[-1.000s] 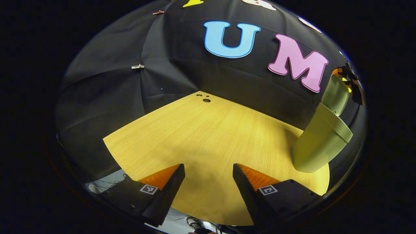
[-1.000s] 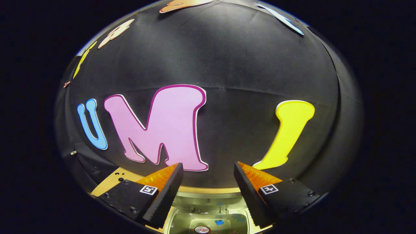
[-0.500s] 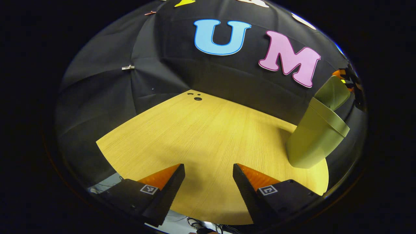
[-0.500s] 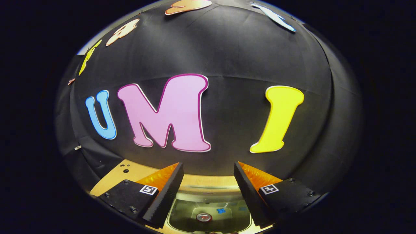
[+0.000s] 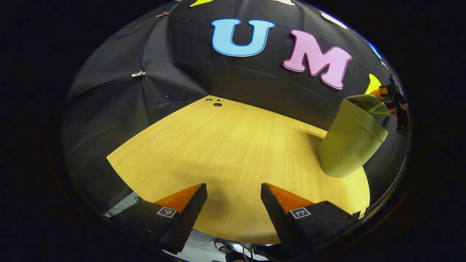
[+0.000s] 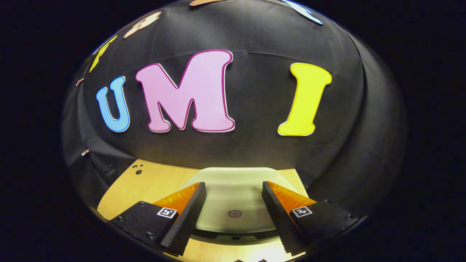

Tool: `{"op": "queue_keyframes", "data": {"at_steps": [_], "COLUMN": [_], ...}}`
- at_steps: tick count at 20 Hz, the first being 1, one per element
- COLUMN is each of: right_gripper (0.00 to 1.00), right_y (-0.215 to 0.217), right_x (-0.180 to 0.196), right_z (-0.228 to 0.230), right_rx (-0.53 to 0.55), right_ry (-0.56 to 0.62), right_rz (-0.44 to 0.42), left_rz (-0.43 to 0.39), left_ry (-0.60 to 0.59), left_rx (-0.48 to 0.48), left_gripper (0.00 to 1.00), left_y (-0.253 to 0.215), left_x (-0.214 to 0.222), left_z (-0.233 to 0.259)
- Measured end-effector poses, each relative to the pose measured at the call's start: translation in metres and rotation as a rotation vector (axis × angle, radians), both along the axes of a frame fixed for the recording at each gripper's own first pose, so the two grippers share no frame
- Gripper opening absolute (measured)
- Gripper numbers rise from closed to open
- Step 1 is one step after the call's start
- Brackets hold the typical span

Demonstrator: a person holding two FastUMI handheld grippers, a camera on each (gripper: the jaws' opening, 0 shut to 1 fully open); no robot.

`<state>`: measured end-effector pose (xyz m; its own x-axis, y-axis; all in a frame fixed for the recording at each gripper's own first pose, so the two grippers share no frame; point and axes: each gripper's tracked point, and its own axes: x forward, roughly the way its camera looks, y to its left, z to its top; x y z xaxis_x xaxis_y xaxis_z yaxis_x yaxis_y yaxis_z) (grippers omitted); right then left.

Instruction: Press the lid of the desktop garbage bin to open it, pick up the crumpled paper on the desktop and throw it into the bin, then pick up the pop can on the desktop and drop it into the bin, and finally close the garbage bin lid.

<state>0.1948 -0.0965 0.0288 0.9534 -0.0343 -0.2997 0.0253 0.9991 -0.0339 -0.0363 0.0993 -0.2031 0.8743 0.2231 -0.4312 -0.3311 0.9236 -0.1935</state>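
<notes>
Right gripper view, smooth lid (image 6: 233,196), woodgrain table (image 6: 145,185)

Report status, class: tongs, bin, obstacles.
Both tongs open, empty: left tongs over the yellow wooden tabletop, right tongs above the olive-green plastic desktop bin. Bin's lid nearly shut. No obstacles seen.

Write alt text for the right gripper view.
The right gripper hangs open above the olive-green bin's lid, which lies lowered with a small red round mark between the fingers. The bin stands on a light wooden table before the black cloth wall.
</notes>
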Motion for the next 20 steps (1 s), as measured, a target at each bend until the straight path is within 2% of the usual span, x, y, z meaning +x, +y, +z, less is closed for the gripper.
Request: {"op": "queue_keyframes", "data": {"at_steps": [6, 11, 17, 20], "right_gripper": [0.99, 1.00, 1.00, 1.00], "right_y": [0.004, 0.004, 0.005, 0.005], "right_x": [-0.015, -0.023, -0.022, -0.022], "right_z": [-0.037, -0.039, -0.045, -0.049], "right_rx": [0.017, 0.005, 0.031, -0.001], "right_ry": [0.039, -0.007, 0.016, -0.019], "right_rz": [-0.021, -0.018, 0.000, 0.003], "left_rz": [-0.027, -0.077, -0.139, -0.152], "left_ry": [-0.001, -0.009, -0.023, -0.023], "left_rx": [0.027, 0.036, 0.063, 0.074], "left_gripper": [0.96, 0.96, 0.96, 0.96], "left_y": [0.004, -0.002, -0.012, -0.014], "left_x": [-0.011, -0.010, -0.016, -0.019], "left_z": [0.000, -0.005, -0.009, -0.010]}}
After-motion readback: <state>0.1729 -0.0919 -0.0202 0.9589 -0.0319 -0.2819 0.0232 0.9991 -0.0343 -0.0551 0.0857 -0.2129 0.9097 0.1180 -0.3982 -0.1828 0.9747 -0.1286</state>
